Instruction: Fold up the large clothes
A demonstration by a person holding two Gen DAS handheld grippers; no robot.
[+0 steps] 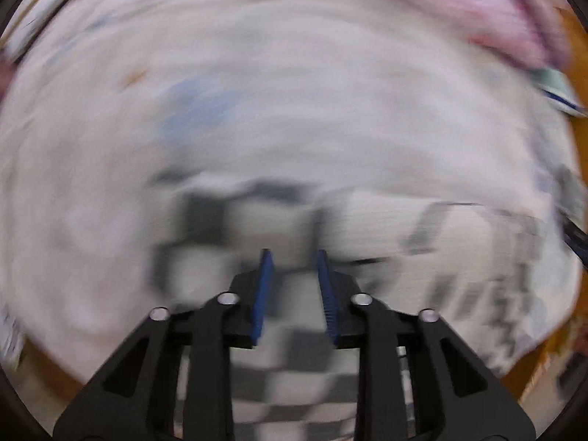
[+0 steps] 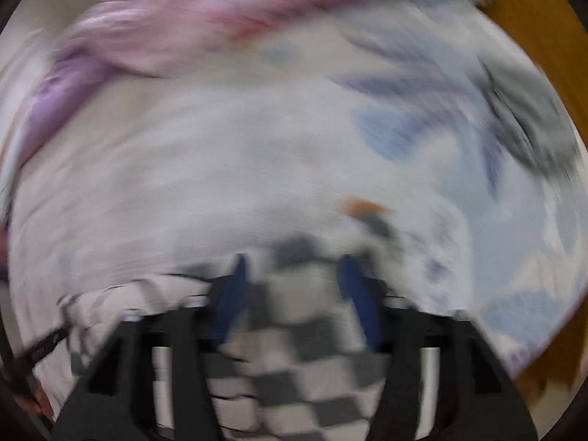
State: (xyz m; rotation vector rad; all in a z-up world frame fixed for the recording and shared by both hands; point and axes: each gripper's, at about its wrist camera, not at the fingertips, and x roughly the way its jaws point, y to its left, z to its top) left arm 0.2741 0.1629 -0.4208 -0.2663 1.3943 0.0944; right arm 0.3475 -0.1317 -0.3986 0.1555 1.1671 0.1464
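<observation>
A large white garment with pale blue prints fills both wrist views, smeared by motion blur. Its black-and-white checked part bunches up at my left gripper, whose blue pads stand close together with that fabric pinched between them. In the right wrist view the same white garment spreads out, and its checked part runs up between the blue pads of my right gripper, which is shut on a thicker fold. The checked cloth looks sharper than the surroundings.
A pink and purple cloth lies bunched along the far edge, and the pink cloth also shows at the left view's top right. Brown wooden tabletop shows at the right. A pale green item lies beside the pink cloth.
</observation>
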